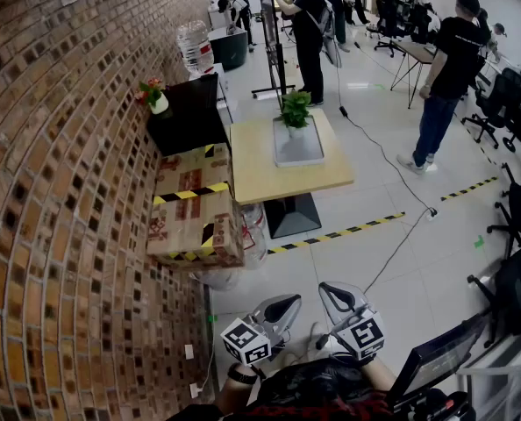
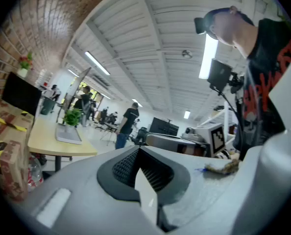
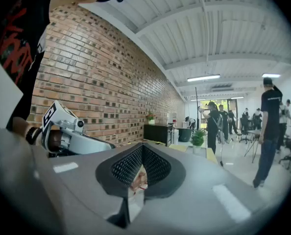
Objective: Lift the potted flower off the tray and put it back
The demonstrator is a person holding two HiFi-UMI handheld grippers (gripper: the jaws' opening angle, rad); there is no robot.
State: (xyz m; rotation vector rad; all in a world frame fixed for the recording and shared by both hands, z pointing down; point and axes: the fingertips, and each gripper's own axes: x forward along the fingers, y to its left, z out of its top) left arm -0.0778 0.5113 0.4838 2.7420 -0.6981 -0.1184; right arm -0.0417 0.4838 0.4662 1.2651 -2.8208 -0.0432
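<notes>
Green potted flower (image 1: 296, 110) on tray (image 1: 300, 154), far from claws (image 1: 289, 303) (image 1: 329, 290)

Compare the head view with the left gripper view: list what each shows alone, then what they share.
Only the head view: the yellow-black floor tape and the marker cube on the left gripper. Only the left gripper view: ceiling lights and that gripper's ribbed fingers, closed together. Both: the wooden table, the tray on it and the green potted plant on the tray.

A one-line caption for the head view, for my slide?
Left gripper and right gripper, shut, far from the potted plant on its tray.
</notes>
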